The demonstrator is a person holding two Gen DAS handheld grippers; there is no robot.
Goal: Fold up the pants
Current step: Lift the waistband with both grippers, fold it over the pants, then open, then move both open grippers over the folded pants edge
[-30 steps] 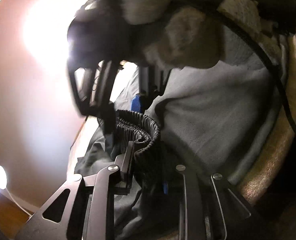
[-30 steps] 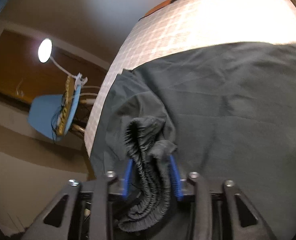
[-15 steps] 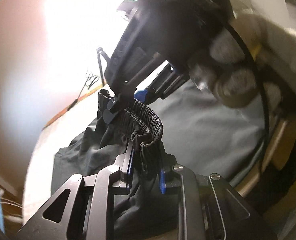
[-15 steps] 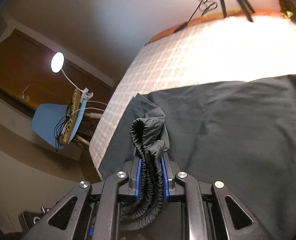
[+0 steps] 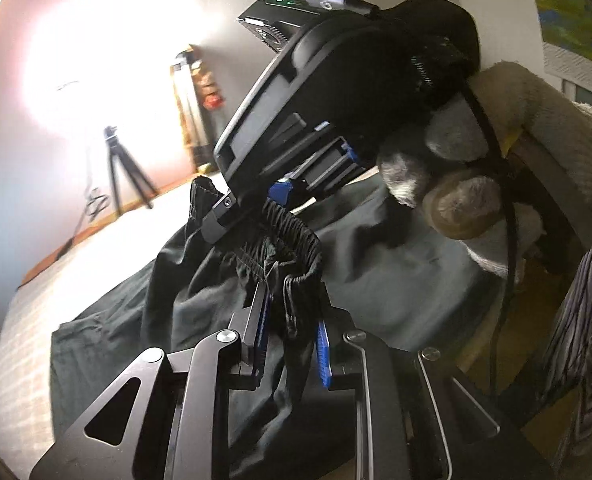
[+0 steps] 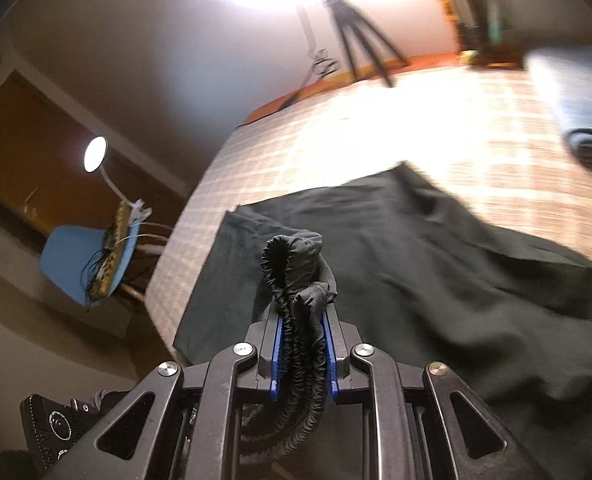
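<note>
Pants (image 6: 436, 264) spread on the bed (image 6: 376, 148) at centre frame, waistband (image 6: 296, 304) bunched at lower centre, folded blanket (image 6: 576, 104) on the bed at right edge, tripod (image 6: 356, 36) behind the bed at top, chair (image 6: 84, 264) beside the bed at left, lamp (image 6: 95, 159) above it

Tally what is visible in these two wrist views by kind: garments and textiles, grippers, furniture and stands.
Garments and textiles: 2 (dark pants, folded blue cloth)
Grippers: 2 (left gripper, right gripper), each clamped on the pants' elastic waistband
Furniture and stands: 4 (bed, blue chair, lamp, tripod)
Total: 8
</note>
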